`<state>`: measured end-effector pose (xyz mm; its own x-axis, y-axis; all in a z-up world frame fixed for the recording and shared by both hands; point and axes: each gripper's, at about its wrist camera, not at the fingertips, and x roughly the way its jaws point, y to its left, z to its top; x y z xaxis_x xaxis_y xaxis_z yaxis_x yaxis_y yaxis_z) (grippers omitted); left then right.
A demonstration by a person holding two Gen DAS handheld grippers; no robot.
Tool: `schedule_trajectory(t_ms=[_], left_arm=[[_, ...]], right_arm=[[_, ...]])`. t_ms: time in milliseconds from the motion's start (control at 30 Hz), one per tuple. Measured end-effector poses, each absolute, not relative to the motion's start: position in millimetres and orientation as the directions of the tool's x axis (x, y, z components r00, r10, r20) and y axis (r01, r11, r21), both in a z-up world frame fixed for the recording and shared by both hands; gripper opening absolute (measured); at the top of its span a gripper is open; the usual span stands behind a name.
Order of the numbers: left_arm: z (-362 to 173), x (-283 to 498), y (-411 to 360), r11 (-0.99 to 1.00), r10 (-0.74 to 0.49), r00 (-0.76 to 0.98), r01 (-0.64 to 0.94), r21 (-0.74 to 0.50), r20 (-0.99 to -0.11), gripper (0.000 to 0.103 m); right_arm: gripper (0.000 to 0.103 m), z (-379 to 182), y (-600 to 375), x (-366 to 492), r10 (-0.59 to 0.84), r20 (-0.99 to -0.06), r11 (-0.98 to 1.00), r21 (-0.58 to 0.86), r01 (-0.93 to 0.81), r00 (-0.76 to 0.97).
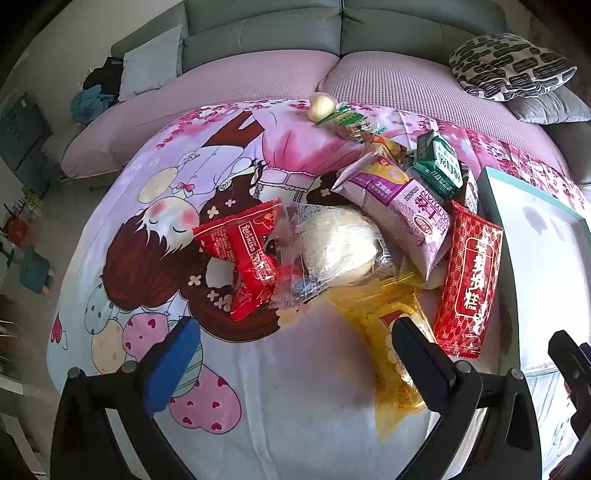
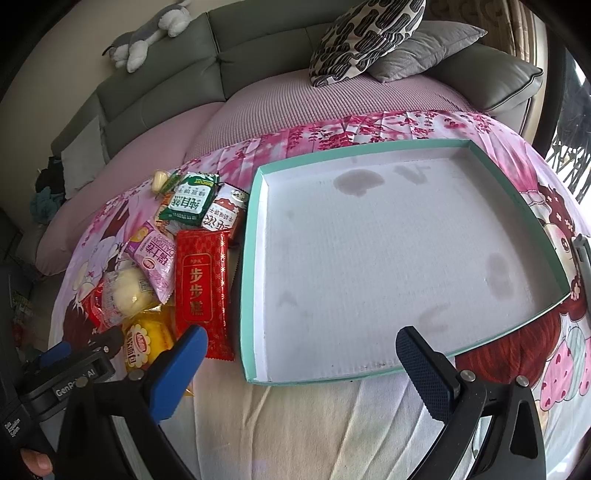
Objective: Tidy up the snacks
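A pile of snack packets lies on a cartoon-print sheet: a long red packet [image 1: 467,280] [image 2: 201,284], a yellow packet [image 1: 391,343] [image 2: 144,341], a clear-wrapped bun [image 1: 340,249] [image 2: 127,291], a small red packet [image 1: 243,254], a purple packet [image 1: 402,205] [image 2: 155,258] and a green packet [image 1: 437,166] [image 2: 190,201]. A teal-edged box lid [image 2: 255,258] [image 1: 495,221] with a white inside lies right of the pile, empty. My left gripper [image 1: 295,354] is open, low before the pile, its right finger over the yellow packet. My right gripper [image 2: 303,354] is open over the lid's near edge.
A grey sofa [image 2: 258,48] with a pink seat cover stands behind. A patterned pillow [image 2: 365,33] and a grey pillow [image 2: 424,48] lie at the back right. A plush toy [image 2: 147,33] sits on the sofa back. The left gripper also shows in the right wrist view [image 2: 74,362].
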<state>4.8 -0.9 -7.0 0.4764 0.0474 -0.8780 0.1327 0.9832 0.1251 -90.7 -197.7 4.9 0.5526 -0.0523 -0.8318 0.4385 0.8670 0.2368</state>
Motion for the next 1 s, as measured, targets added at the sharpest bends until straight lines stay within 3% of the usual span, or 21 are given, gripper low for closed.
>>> schedule_trajectory(t_ms=[1000], left_arm=[[-8.4,4.0,1.1,0.984,0.044,0.472,0.133,0.121,-0.881,0.103]], right_arm=[[0.103,6.6,-198.2,-91.6,-0.059,-0.825,0.863,0.241,0.445,0.562]])
